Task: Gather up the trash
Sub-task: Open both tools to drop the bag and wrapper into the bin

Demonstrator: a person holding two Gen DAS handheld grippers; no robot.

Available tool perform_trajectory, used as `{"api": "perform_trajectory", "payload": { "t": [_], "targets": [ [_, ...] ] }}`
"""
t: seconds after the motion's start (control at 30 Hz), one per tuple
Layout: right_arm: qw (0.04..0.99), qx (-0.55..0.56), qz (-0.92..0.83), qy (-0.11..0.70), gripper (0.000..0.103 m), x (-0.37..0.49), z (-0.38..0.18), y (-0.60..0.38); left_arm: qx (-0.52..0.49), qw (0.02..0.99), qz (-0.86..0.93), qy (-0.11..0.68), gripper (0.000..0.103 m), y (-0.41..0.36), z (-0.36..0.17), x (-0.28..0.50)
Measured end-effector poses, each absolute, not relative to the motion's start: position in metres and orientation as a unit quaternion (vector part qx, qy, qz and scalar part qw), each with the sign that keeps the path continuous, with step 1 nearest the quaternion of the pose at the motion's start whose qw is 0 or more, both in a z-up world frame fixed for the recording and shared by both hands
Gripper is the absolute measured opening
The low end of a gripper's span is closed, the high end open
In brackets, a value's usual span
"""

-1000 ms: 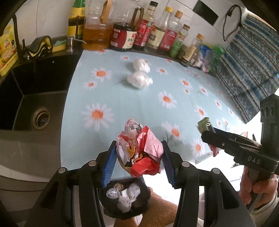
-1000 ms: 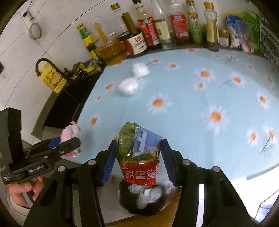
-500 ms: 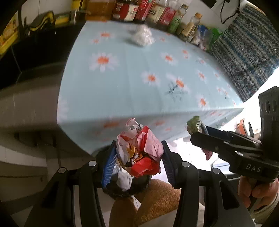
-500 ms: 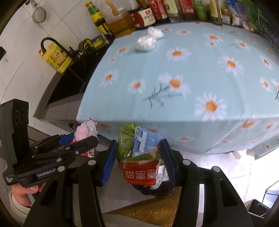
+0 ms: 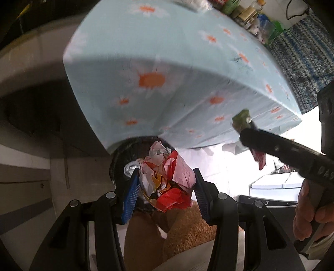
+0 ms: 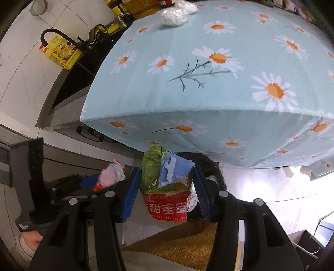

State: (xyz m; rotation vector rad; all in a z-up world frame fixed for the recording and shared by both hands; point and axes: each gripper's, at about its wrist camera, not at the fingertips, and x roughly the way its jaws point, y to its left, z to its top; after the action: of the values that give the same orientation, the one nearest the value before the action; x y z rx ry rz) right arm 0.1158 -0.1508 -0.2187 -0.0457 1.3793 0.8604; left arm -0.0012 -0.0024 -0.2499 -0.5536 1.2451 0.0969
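Two grippers, one wrapper [image 5: 167, 179] [image 6: 167, 187] each, one bin [image 5: 119, 164]

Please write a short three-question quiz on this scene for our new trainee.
1. True or false: both tongs are empty.
2. What stands on the floor under the table edge? A) bucket B) black bin C) box
3. What trash remains on the tablecloth?

Key: 1. False; left tongs grip crumpled paper, right tongs grip a snack wrapper. 2. B, black bin. 3. Two white paper wads.
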Motion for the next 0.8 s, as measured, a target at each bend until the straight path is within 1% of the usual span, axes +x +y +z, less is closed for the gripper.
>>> {"api": "perform_trajectory", "payload": {
  "t": [0.17,0.23,0.27,0.3,0.33,0.4,0.43,0.8],
  "targets": [
    [0.678,-0.012,0.395,0.620,0.052,0.118,-0.222,-0.148,-0.264,0.761,0.041,0.591,0.048,-0.007,-0.265,0.000],
    [0.675,-0.010,0.398,0.621,0.053,0.119,-0.222,-0.148,-0.268,0.758,0.044,0.593,0.051,-0.007,-0.267,0.000],
    [0.674,-0.011,0.400,0.621,0.053,0.120,-0.222,-0.147,-0.270,0.755,0.045,0.595,0.054,-0.007,-0.268,0.001],
    [0.674,-0.013,0.401,0.620,0.054,0.121,-0.221,-0.148,-0.266,0.756,0.046,0.597,0.059,-0.007,-0.269,0.002],
    [0.676,-0.010,0.402,0.617,0.054,0.122,-0.219,-0.148,-0.262,0.757,0.049,0.597,0.061,-0.006,-0.269,0.001],
    [0.677,-0.006,0.402,0.616,0.060,0.126,-0.217,-0.150,-0.271,0.751,0.054,0.599,0.061,-0.003,-0.272,0.001],
    [0.677,-0.006,0.403,0.616,0.062,0.127,-0.216,-0.150,-0.276,0.750,0.053,0.599,0.061,-0.004,-0.273,0.003],
    [0.685,0.000,0.389,0.616,0.062,0.129,-0.212,-0.156,-0.285,0.751,0.063,0.592,0.061,0.002,-0.270,0.000]
  ]
}}
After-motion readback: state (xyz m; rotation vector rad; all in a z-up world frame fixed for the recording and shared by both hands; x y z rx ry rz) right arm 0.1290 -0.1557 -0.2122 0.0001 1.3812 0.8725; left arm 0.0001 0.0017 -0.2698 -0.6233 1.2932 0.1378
